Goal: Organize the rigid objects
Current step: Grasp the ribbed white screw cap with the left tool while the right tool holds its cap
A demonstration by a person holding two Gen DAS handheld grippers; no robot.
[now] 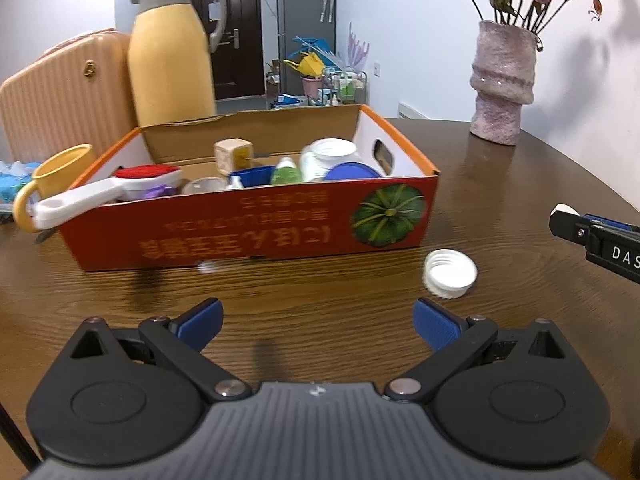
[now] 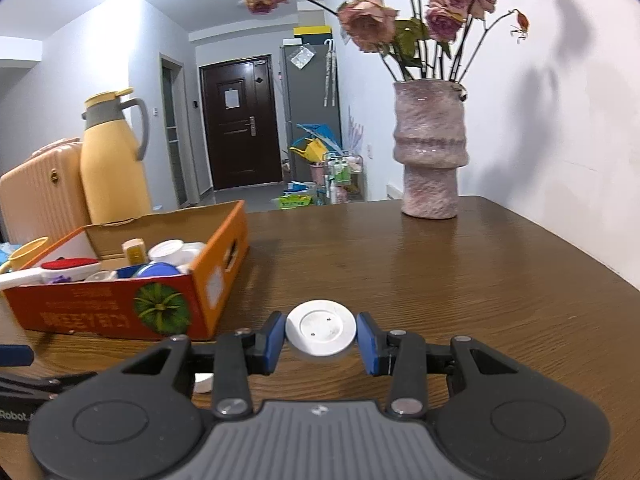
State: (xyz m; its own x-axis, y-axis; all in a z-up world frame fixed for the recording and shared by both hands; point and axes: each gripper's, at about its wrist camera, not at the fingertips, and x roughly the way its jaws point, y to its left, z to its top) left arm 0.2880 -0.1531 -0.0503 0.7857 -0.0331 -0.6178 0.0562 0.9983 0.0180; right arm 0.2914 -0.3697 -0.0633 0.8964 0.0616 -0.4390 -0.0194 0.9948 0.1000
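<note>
On my desk point(image 1: 500, 200) the orange box point(image 1: 256, 216) sits far left, already collecting the small rigid things, so that is where I judge everything goes. My right claw point(image 2: 321, 340) pinches a white round lid point(image 2: 321, 334) flat between its 2 blue pads, tilted gently down, right of the box. My left claw point(image 1: 318, 320) gapes wide and empty, angled down toward a white cap point(image 1: 450, 274) lying open-side-up just beyond it, near the box's front.

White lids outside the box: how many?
2: a threaded white lid lies on the table by the box; a flat one sits in the right gripper.
</note>
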